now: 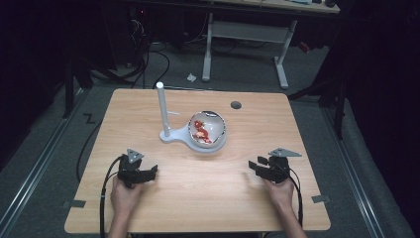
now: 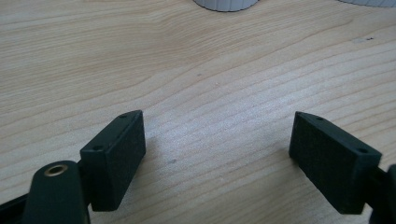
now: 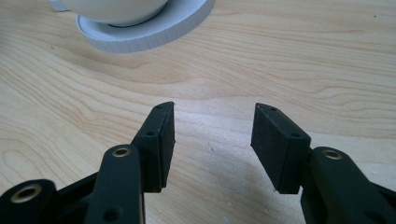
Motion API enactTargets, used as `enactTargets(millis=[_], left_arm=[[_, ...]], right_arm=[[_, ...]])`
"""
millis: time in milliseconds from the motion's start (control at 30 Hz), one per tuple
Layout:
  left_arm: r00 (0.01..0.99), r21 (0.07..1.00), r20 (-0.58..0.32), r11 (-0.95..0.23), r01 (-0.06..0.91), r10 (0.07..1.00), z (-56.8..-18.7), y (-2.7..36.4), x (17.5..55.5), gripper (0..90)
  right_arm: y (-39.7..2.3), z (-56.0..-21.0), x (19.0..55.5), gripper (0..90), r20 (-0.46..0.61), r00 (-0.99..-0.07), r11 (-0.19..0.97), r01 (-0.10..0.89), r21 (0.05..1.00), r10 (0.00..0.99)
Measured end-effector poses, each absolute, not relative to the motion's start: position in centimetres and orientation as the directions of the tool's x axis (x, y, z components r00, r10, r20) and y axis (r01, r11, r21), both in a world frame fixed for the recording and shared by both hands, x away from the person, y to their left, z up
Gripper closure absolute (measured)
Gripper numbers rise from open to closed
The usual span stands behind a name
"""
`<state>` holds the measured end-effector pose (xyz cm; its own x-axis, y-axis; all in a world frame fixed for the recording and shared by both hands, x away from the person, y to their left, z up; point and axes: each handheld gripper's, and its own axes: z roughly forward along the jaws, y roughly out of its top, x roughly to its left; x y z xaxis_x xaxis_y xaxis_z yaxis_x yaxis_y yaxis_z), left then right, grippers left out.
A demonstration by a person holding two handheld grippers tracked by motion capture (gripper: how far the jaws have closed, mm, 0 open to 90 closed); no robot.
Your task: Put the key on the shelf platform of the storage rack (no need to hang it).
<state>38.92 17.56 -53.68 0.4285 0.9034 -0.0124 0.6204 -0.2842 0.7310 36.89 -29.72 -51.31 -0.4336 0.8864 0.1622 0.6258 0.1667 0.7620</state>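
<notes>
Both claws, the left claw [image 1: 148, 173] and the right claw [image 1: 256, 167], are held open and empty on the worktop [image 1: 198, 198]. Farther back, the bowl [image 1: 209, 130] is seen on its white stand [image 1: 171, 135]. It could be knocked off by a fast reach.

Grey grommet [image 1: 236, 105], desk frame [image 1: 246, 32]

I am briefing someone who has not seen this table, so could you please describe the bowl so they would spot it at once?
Start from the wooden table and find the white post standing near its middle. The bowl sits just right of the post on the same white stand. It is shiny and holds red pieces.
</notes>
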Motion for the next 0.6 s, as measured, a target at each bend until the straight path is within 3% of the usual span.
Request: enactTargets(millis=[600], left_arm=[[0.428, 0.731, -0.013, -0.284, 0.62, 0.904, -53.7, 17.6, 38.9, 18.9]], right_arm=[[-28.3, -52.8, 37.0, 47.6, 0.064, -0.456, 0.274, 0.634, 0.724, 0.888]])
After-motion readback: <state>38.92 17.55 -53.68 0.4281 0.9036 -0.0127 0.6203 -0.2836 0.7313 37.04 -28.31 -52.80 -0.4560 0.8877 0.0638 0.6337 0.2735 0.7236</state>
